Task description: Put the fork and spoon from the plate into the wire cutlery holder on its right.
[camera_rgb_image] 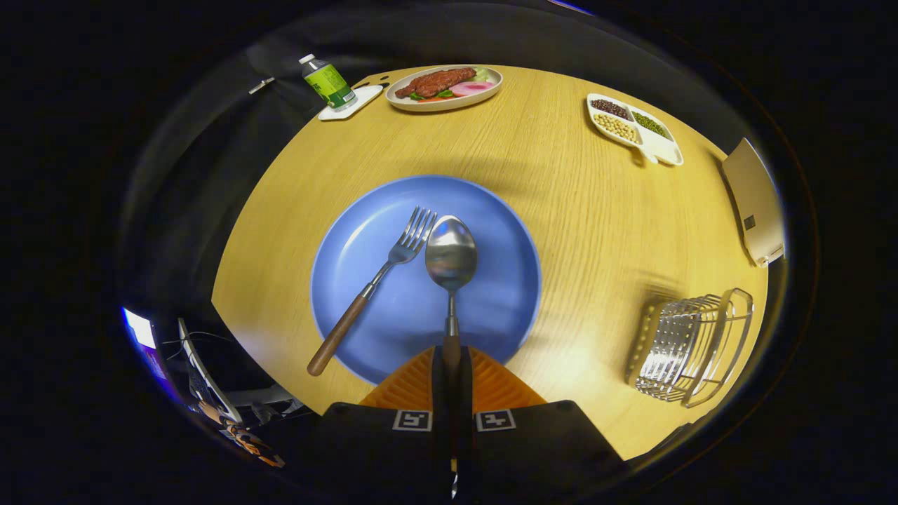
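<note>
A round wooden table [561, 210] spreads out ahead of me. On it, just beyond my fingers, sits a blue plate [491, 231]. To its right, well apart from it, lies the wire cutlery holder [691, 347], which looks tipped on its side. Farther right, at the table's edge, is a flat beige box [754, 200]. At the far side of the table stands an oval dish of meat and vegetables [445, 88], with a small white tray [351, 104] beside it carrying a green-labelled bottle [327, 82]. Also on the far side, towards the right, is a white divided dish [635, 128] with beans in its compartments.

The fork [375, 284] lies on the plate, tines pointing away from me, its wooden handle slanting off over the plate's near-left rim.

My gripper [451, 368] has its fingers drawn in narrow, both pressing on the wooden handle of the spoon [451, 256]. The spoon points straight ahead from between them, its bowl over the middle of the plate, just right of the fork's tines. Whether the bowl touches the plate I cannot tell.
</note>
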`<action>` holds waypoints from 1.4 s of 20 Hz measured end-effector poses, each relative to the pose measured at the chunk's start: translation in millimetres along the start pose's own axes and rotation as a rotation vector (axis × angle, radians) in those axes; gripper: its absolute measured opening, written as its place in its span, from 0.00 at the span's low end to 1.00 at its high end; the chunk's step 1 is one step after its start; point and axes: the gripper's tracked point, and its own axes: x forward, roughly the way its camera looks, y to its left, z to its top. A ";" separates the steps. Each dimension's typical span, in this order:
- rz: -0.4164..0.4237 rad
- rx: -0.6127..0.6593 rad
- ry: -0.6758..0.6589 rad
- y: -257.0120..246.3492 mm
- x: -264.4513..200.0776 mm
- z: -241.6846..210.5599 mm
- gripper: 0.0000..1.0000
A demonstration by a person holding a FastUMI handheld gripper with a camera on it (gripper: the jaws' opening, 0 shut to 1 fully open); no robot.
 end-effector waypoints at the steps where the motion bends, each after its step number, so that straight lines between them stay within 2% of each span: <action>1: 0.009 -0.005 -0.005 -2.5 -12.6 0.7 0.08; 7: 0.030 -0.048 -0.030 -42.5 -95.9 -5.6 0.08; 13: -0.012 -0.079 0.037 -118.1 -153.8 -26.9 0.08; 20: -0.055 -0.118 0.202 -183.0 -165.7 -44.8 0.08; 28: -0.041 -0.142 0.344 -194.8 -139.0 -44.2 0.08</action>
